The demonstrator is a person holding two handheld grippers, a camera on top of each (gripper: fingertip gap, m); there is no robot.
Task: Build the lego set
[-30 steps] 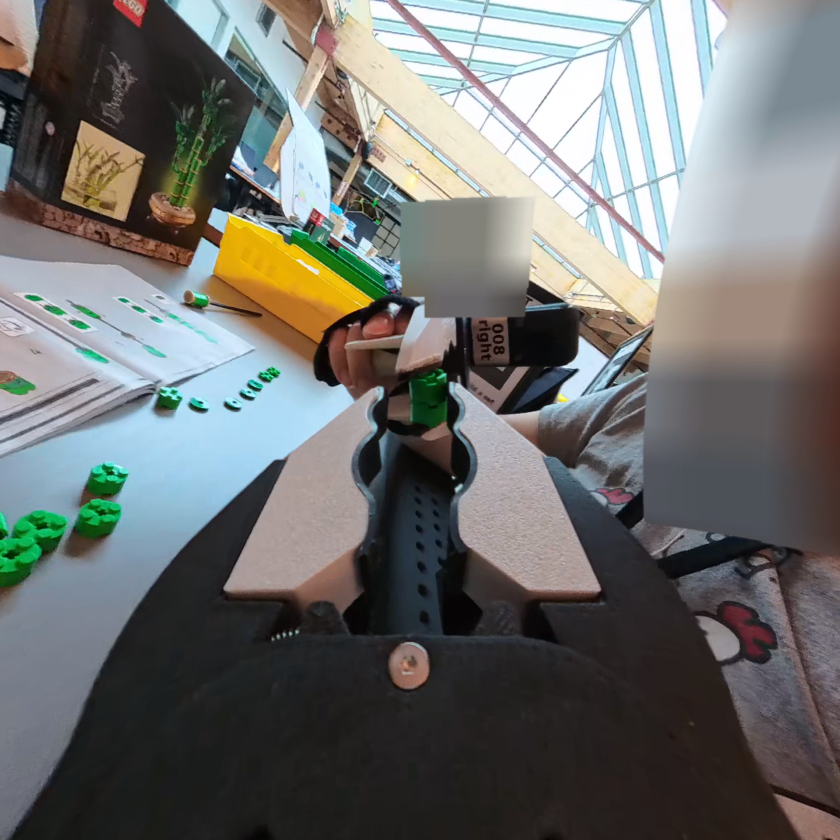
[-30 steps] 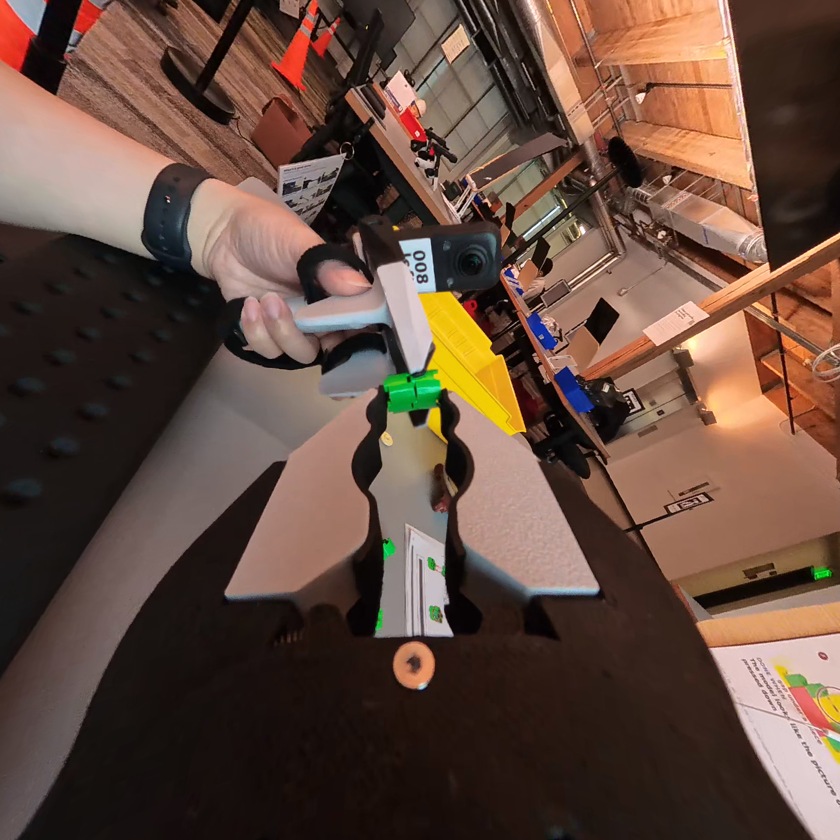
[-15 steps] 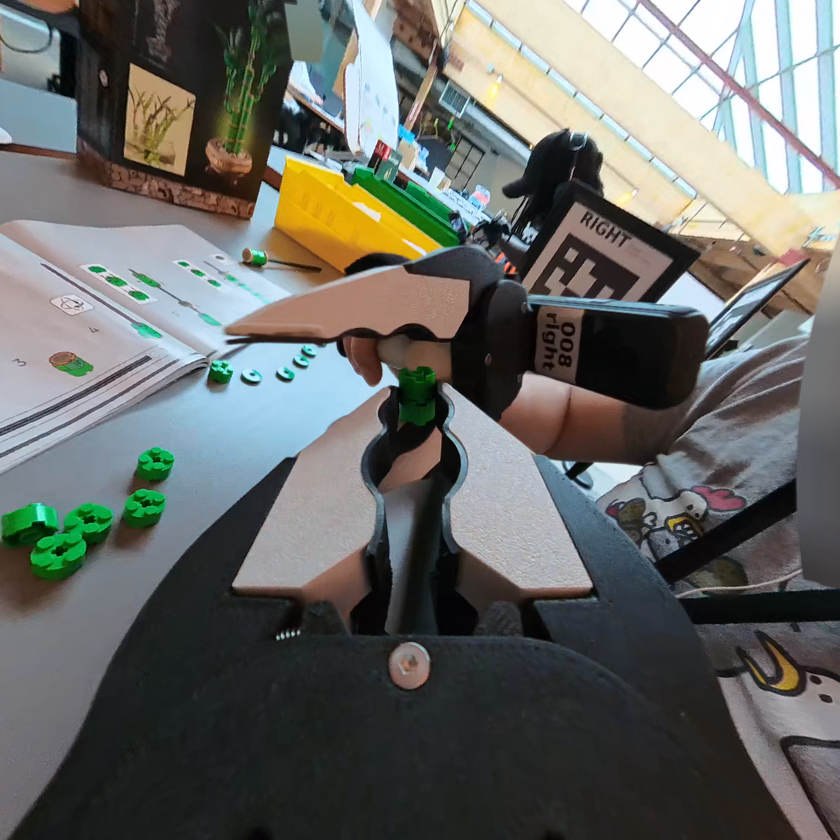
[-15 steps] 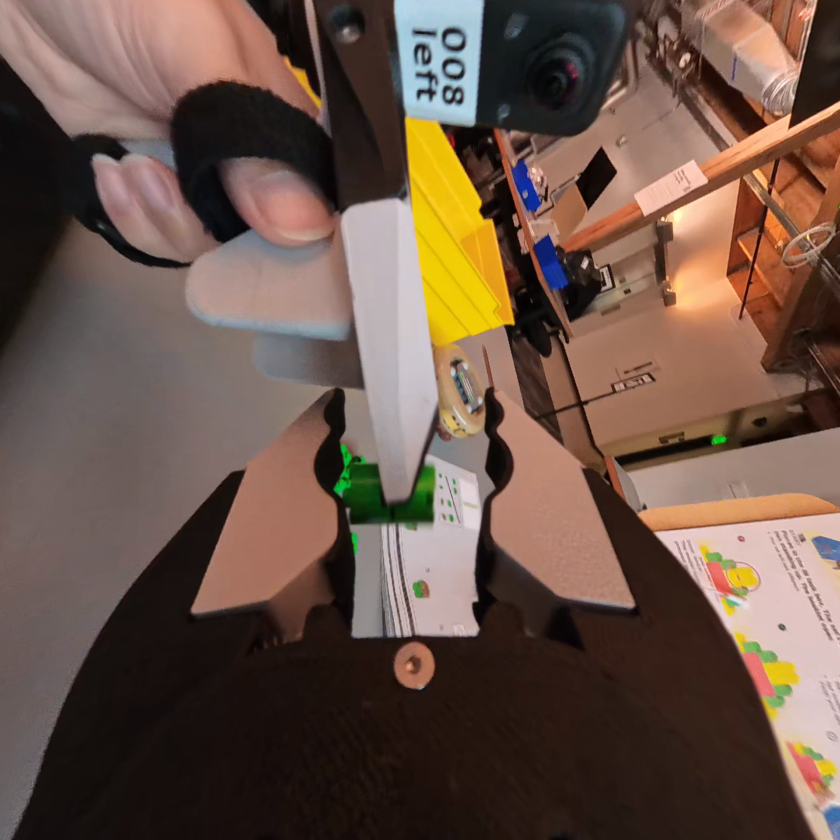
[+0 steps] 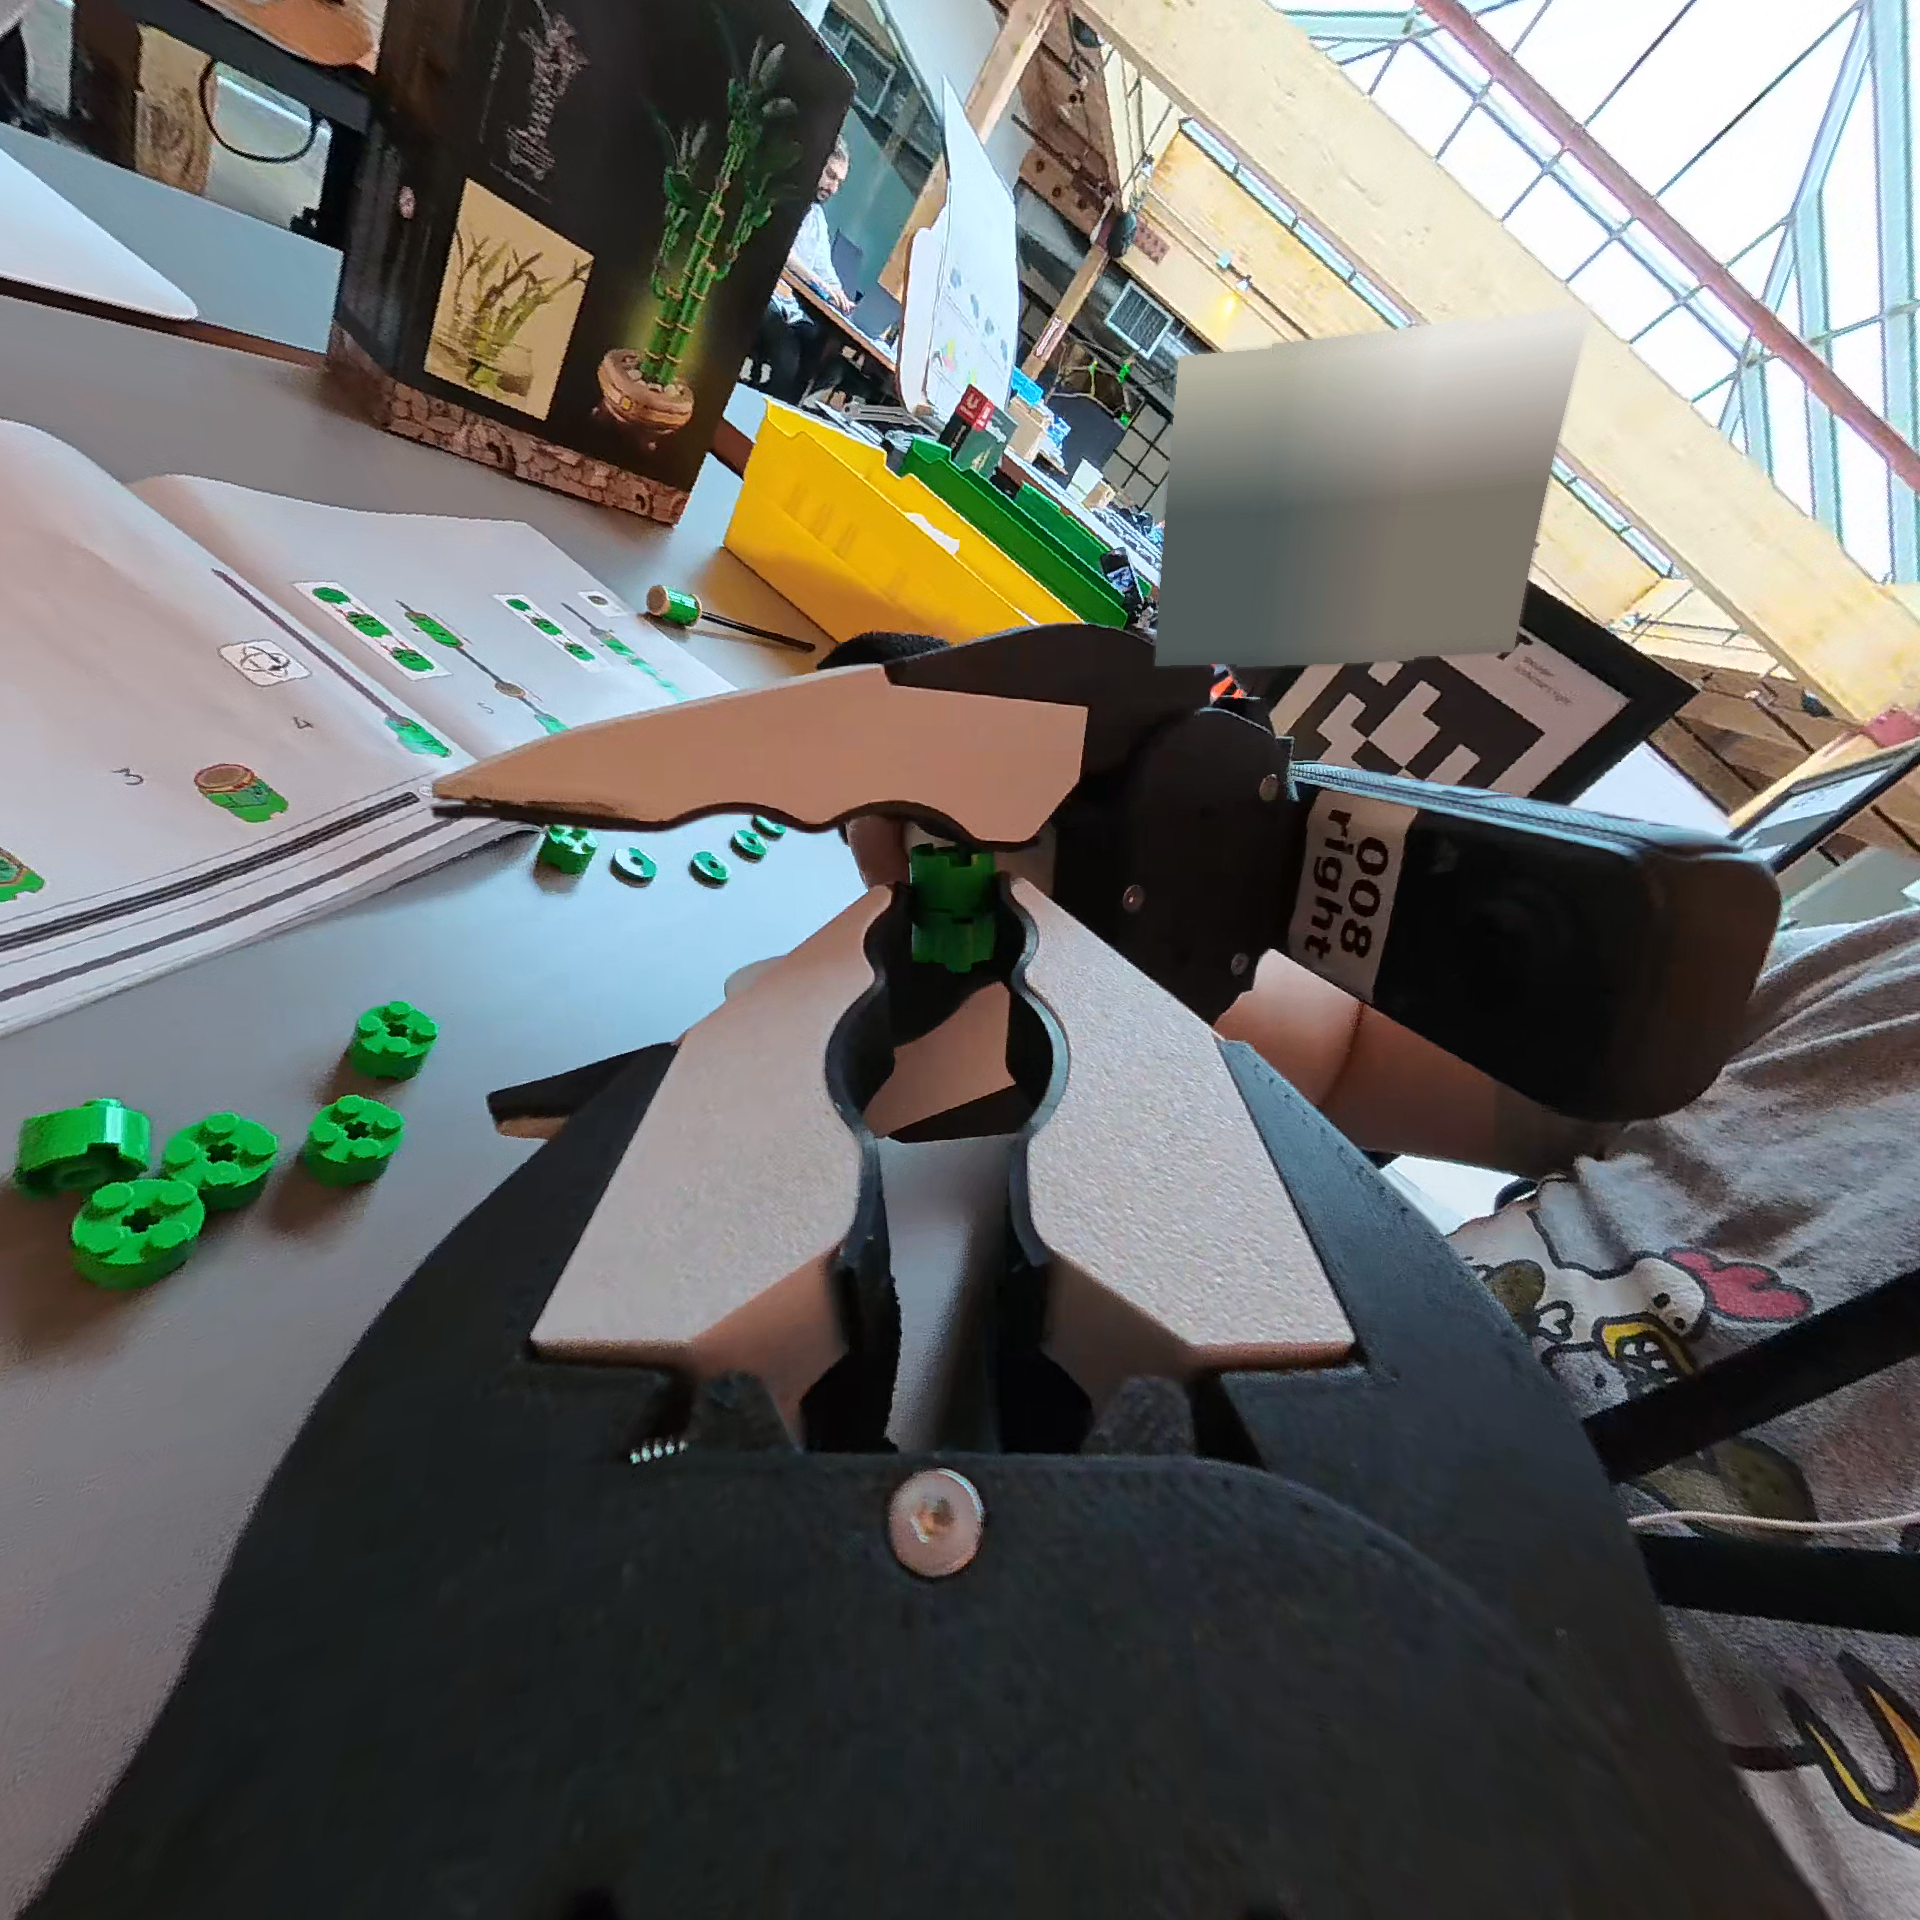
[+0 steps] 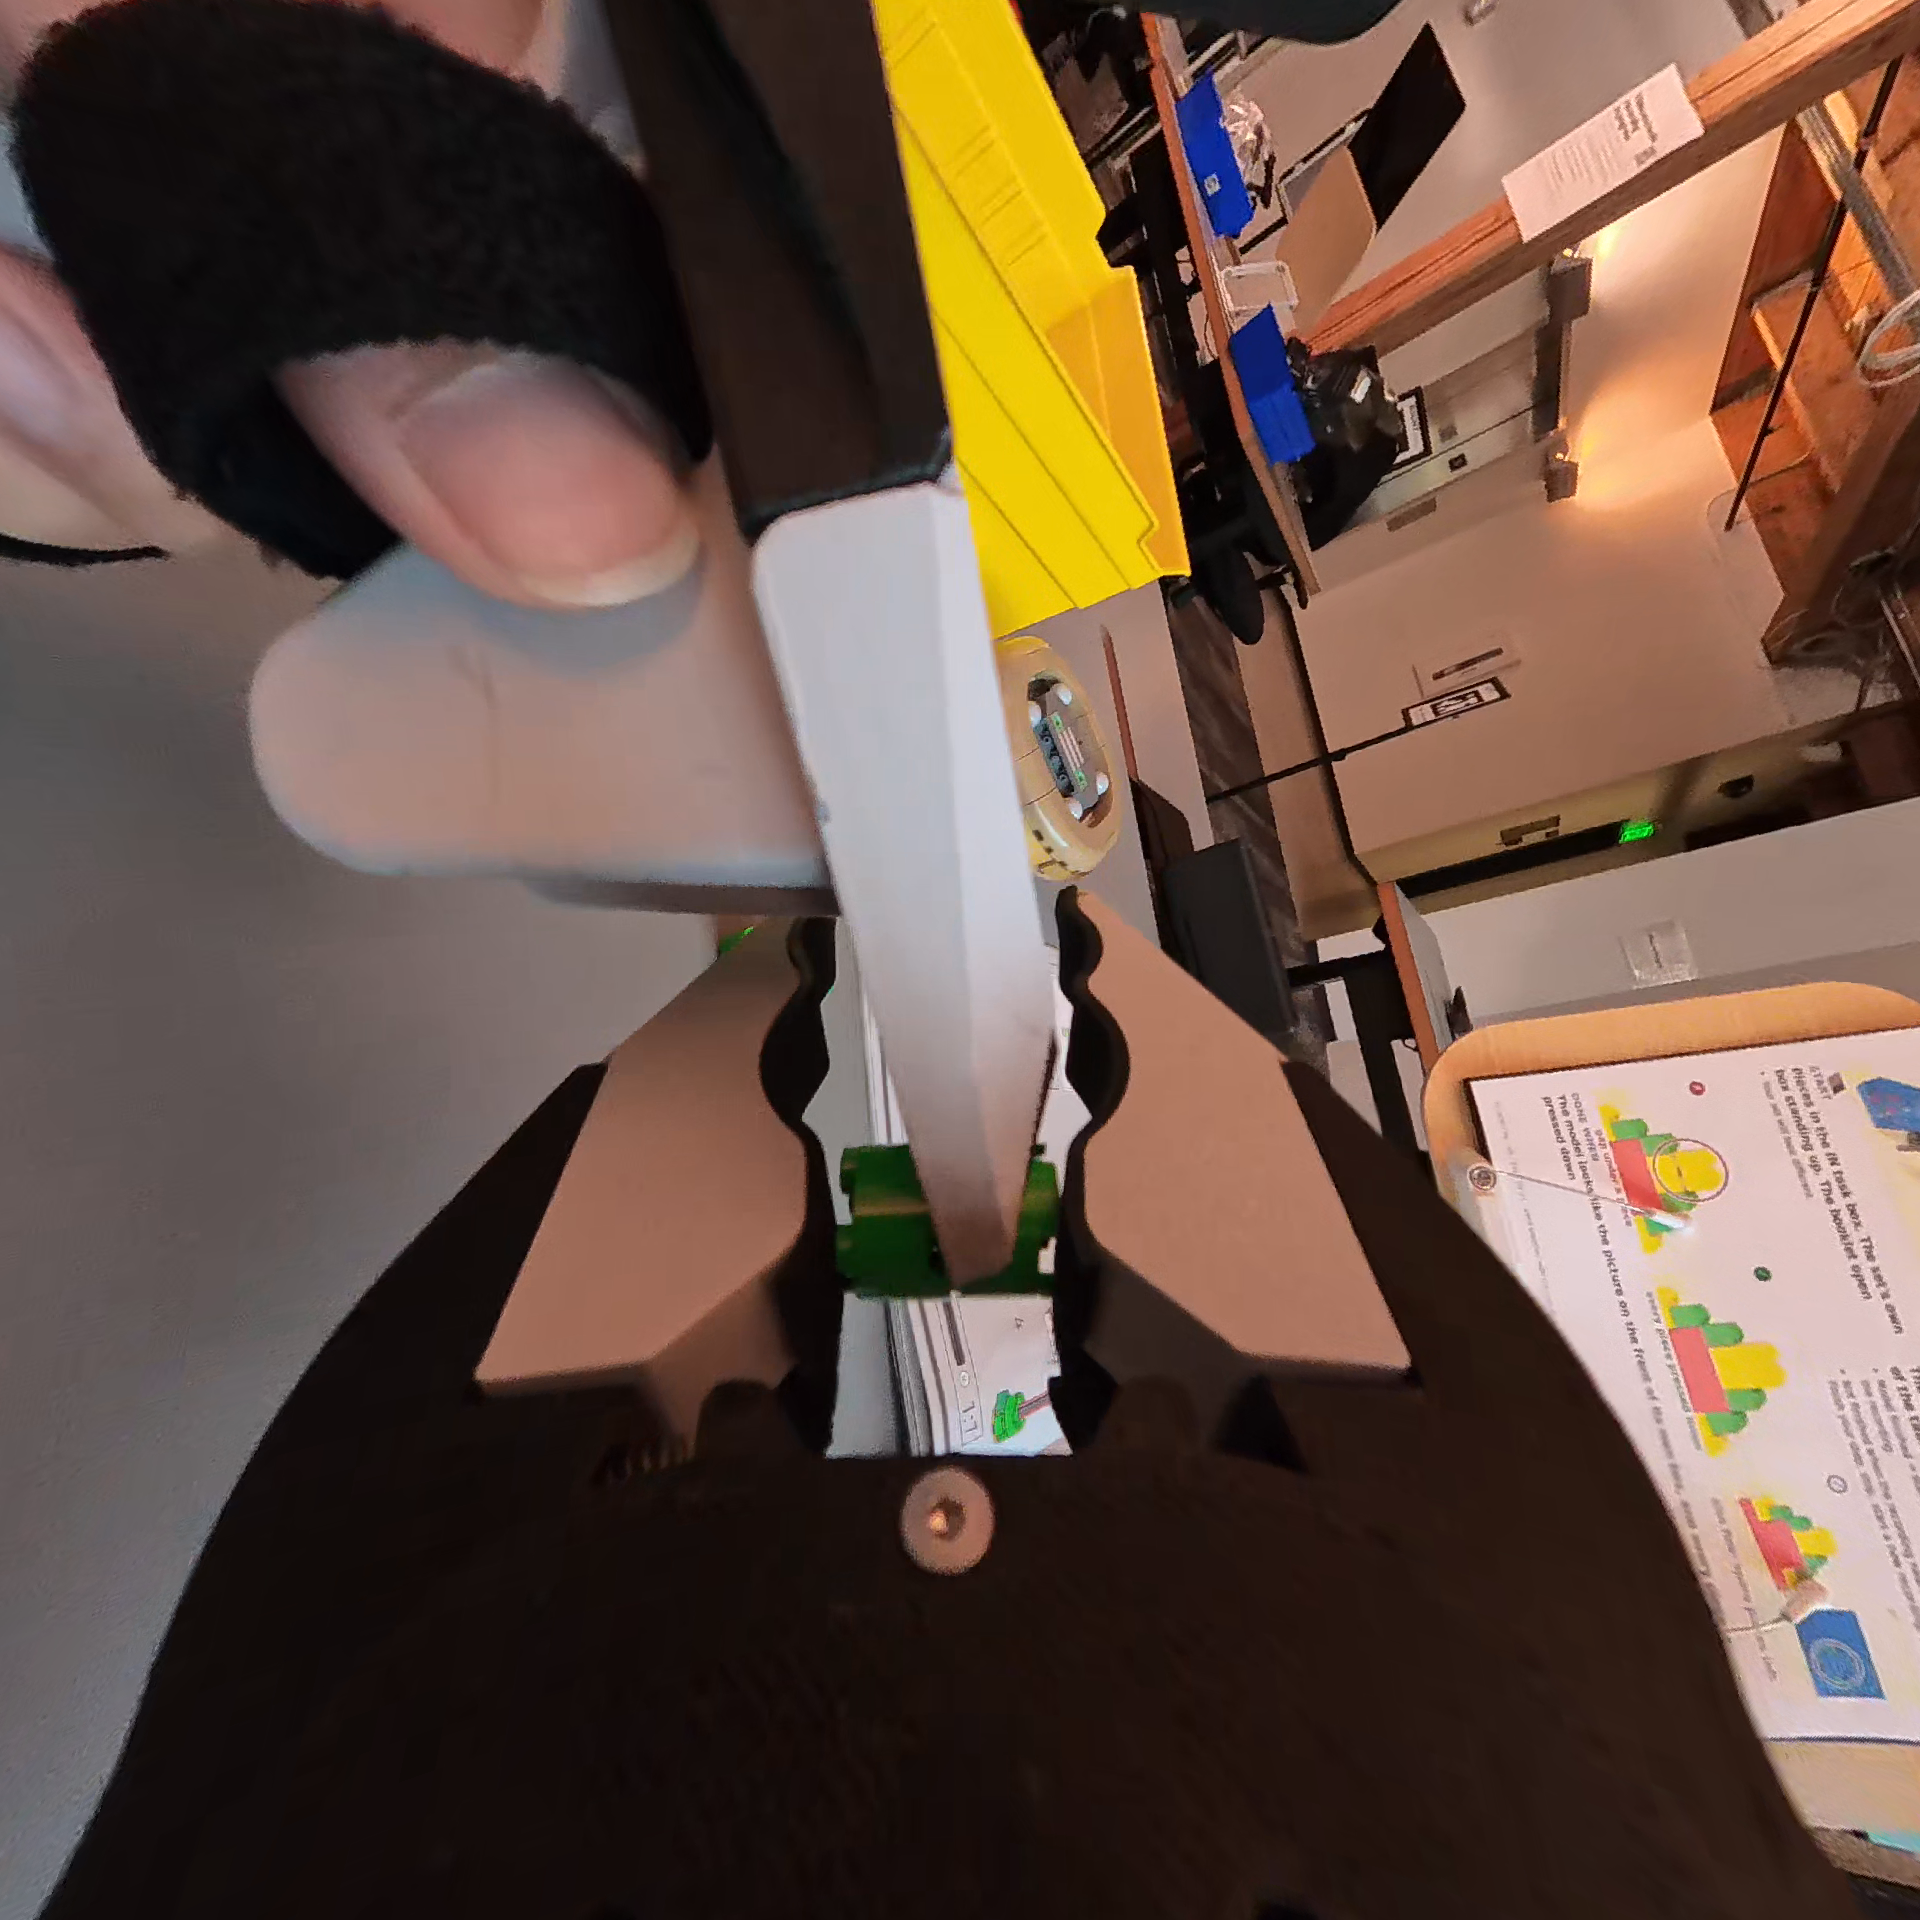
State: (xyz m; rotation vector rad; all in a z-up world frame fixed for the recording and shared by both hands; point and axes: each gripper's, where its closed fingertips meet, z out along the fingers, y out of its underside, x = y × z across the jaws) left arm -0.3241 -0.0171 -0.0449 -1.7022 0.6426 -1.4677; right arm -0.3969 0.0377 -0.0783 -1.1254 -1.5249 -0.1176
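My left gripper [image 5: 951,904] is shut on a short stack of green round bricks [image 5: 948,914], held above the table at its fingertips. My right gripper [image 6: 945,925] crosses it at a right angle. Its upper finger [image 5: 779,758] lies over the stack's top and its lower finger passes under the stack. In the right wrist view the stack [image 6: 883,1226] sits deep between the right jaws, which touch both its ends. A left gripper finger [image 6: 935,1039] covers the stack's middle. Loose green round bricks [image 5: 135,1174] lie on the grey table at left.
An open instruction booklet [image 5: 260,675] lies at left, with small flat green rounds [image 5: 634,864] beside it. The set's dark box [image 5: 582,239] and a yellow bin [image 5: 883,551] stand behind. A green piece on a black axle [image 5: 675,605] lies near the bin. A printed sheet [image 6: 1714,1351] lies at right.
The right gripper opened, slid forward until the stack sat deep between its jaws, then narrowed onto the stack. The left gripper kept hold of the stack and lowered toward the table.
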